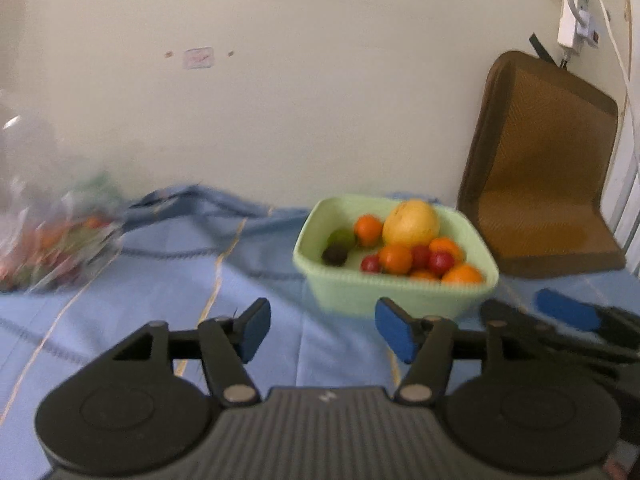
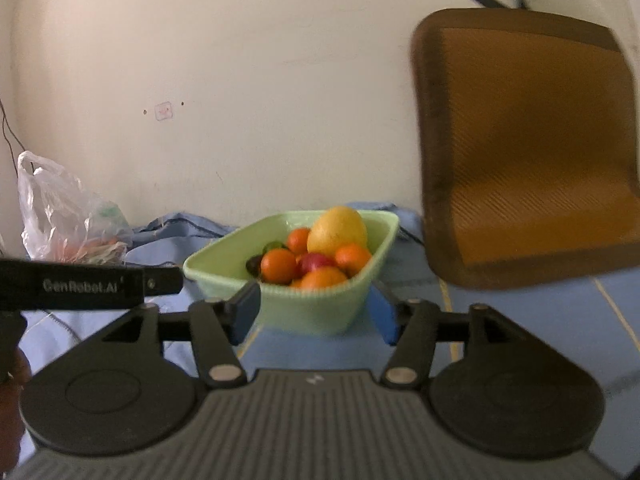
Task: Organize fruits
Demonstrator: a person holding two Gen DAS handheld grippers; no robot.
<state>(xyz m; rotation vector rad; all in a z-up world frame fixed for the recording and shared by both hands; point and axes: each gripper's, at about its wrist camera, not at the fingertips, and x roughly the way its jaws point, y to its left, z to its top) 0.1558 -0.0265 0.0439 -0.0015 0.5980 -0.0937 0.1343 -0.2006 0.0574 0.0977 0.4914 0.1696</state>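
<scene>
Both hand-held grippers, left (image 1: 320, 330) and right (image 2: 314, 308), wide apart, empty; red fruits (image 1: 430, 260) clearer from left.

Pale green basket (image 1: 400, 296), orange and red fruits (image 1: 396, 258), yellow mango (image 1: 411, 222), blue gold-striped cloth (image 1: 160, 300), brown chair (image 2: 528, 152)

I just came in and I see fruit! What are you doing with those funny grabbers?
Someone is sorting fruit with two hand-held grippers. Right now the left gripper and right gripper are both open and holding nothing. The green basket already holds oranges, small red fruits and a big yellow mango. A plastic bag beside the wall seems to have more fruit inside.
</scene>
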